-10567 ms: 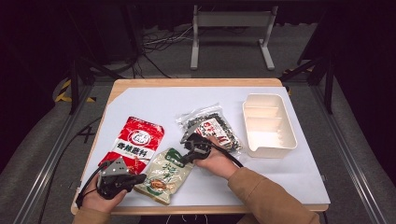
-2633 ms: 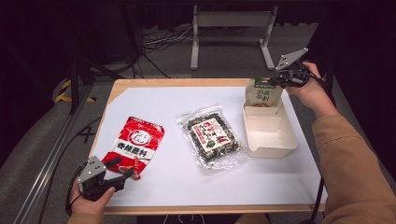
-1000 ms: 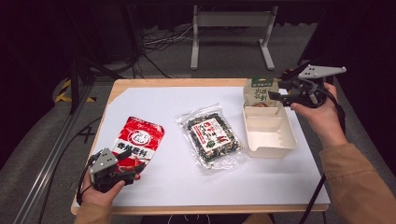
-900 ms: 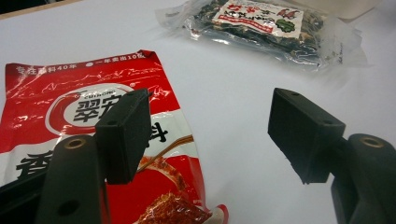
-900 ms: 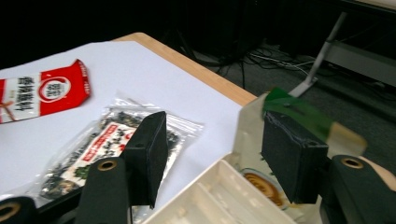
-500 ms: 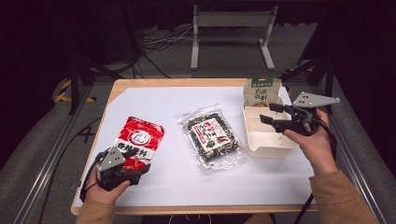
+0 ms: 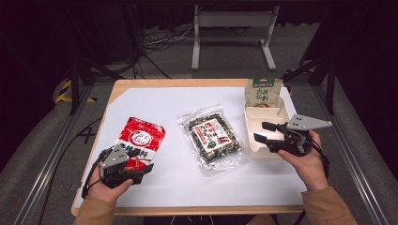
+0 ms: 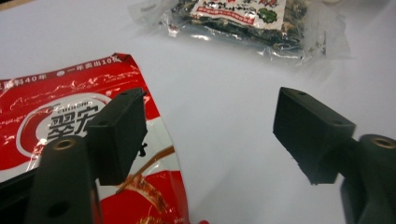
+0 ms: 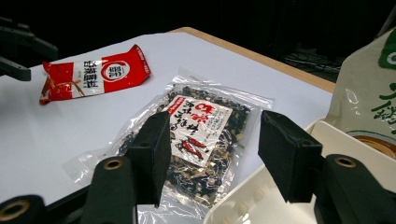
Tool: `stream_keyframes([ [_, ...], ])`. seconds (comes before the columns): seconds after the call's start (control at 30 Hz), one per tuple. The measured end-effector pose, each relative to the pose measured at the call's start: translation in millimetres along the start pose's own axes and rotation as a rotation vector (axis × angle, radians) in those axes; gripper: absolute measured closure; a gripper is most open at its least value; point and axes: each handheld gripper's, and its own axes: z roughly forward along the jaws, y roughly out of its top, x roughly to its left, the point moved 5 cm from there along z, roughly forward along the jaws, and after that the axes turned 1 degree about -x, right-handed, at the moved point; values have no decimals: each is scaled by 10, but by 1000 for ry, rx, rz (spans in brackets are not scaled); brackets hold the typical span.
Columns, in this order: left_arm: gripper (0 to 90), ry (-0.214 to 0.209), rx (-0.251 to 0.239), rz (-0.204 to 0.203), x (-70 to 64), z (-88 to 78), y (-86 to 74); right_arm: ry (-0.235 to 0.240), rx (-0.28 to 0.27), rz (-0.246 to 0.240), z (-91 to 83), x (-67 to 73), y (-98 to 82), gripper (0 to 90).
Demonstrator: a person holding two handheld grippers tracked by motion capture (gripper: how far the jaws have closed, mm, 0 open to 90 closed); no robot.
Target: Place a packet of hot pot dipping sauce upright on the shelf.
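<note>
While the left gripper (image 7: 141,169) rests low at the table's (image 7: 164,101) front left corner, its jaws stand apart with nothing pinched between them; they have just been opening. One jaw hangs over the lower right edge of the red packet (image 7: 139,143), the other over bare white table beside it (in the left gripper view the red packet (image 8: 70,135) lies under the left jaw and reaches no further). That packet lies flat near the left edge, its top tilted toward the middle of the table.

Over at the right edge, the right gripper (image 7: 264,132) is held above the front part of the white tray (image 7: 251,140), pointing toward the table's middle. Its jaws are released and empty, though they have just been closing a little. Past them, in the right gripper view, lies the clear bag of dark dried food (image 9: 196,135) with a red-and-white label; it sits flat at the table's centre, just beside the tray's (image 9: 261,186) left wall. A green-and-cream pouch (image 7: 264,92) stands upright in the tray's far compartment, near the back right corner of the table.
</note>
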Motion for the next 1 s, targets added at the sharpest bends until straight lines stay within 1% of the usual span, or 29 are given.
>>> stream_keyframes([
  [0.03,216,0,0,0,0,0,0,0,0,0,0,0,0,436],
  [0.1,204,-4,-6,-9,11,4,22,-4,6,0,-5,17,-34,442],
  [0.17,196,-2,-2,-12,22,1,32,-4,7,3,-13,19,-43,442],
  [0.2,182,-3,-6,-32,45,-2,50,-2,5,11,-30,27,-67,453],
  [0.23,179,-3,-6,-32,45,-2,50,-3,8,10,-40,31,-79,463],
  [0.3,180,9,2,-48,66,-18,73,2,13,10,-61,43,-100,489],
  [0.37,182,7,6,-43,75,-34,91,11,17,8,-81,57,-120,519],
  [0.43,184,4,10,-41,90,-47,104,15,18,7,-87,63,-128,525],
  [0.53,184,7,19,-33,137,-73,125,33,23,11,-88,91,-152,537],
  [0.67,184,-17,7,-47,175,-87,145,44,29,10,-76,117,-179,547],
  [0.77,181,-14,15,-40,214,-92,144,54,29,8,-64,135,-180,548],
  [0.83,172,-22,14,-55,229,-90,150,63,27,5,-49,151,-182,546],
  [0.93,156,-27,15,-48,257,-95,173,68,30,5,-30,163,-190,541],
  [1.0,133,-21,10,-53,285,-99,201,73,38,8,-13,172,-207,532],
])
